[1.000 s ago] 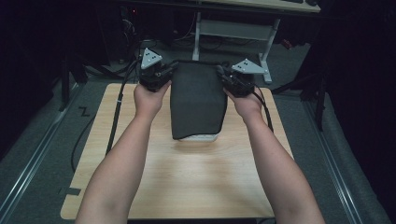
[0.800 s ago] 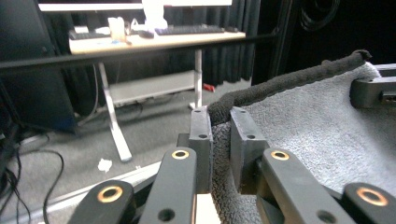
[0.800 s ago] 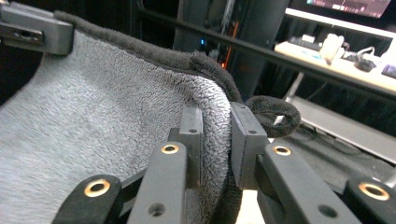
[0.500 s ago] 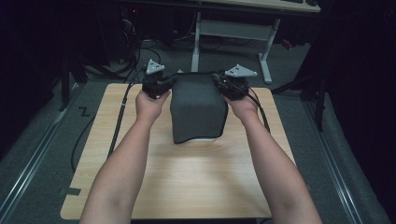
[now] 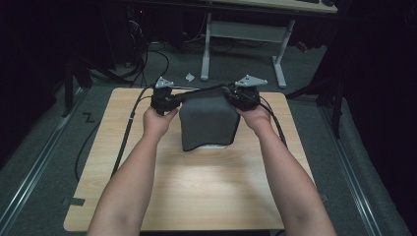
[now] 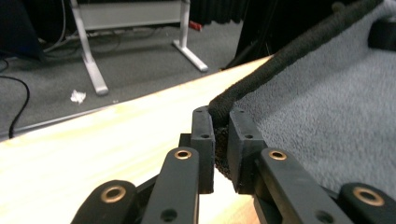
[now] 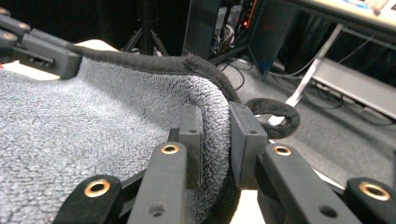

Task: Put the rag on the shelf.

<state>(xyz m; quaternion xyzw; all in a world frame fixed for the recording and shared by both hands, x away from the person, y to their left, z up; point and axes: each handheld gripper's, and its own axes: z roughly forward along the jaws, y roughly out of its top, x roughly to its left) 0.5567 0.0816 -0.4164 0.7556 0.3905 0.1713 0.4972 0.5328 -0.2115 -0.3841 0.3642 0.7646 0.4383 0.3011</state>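
A dark grey towel [image 5: 206, 120] hangs between my two grippers over the far part of the wooden table [image 5: 196, 187]. My left gripper [image 5: 169, 101] is shut on the towel's far left corner, and its jaws pinch the black hem [image 6: 222, 140]. At the far right corner my right gripper [image 5: 241, 97] is shut on the fluffy edge [image 7: 217, 135], with a small hanging loop [image 7: 275, 116] just beyond it. The towel's near end rests on the table, and something white [image 5: 212, 146] peeks from under it. The other gripper [image 7: 42, 51] shows at the upper left of the right gripper view.
A desk frame with white legs [image 5: 280, 59] stands on the grey floor beyond the table. Cables [image 5: 123, 142] trail across the table's left side and off it. A scrap of white paper [image 5: 190, 77] lies on the floor.
Both grippers have moved away from me and upward with the towel's far edge, so the towel has been drawn toward the table's far side.
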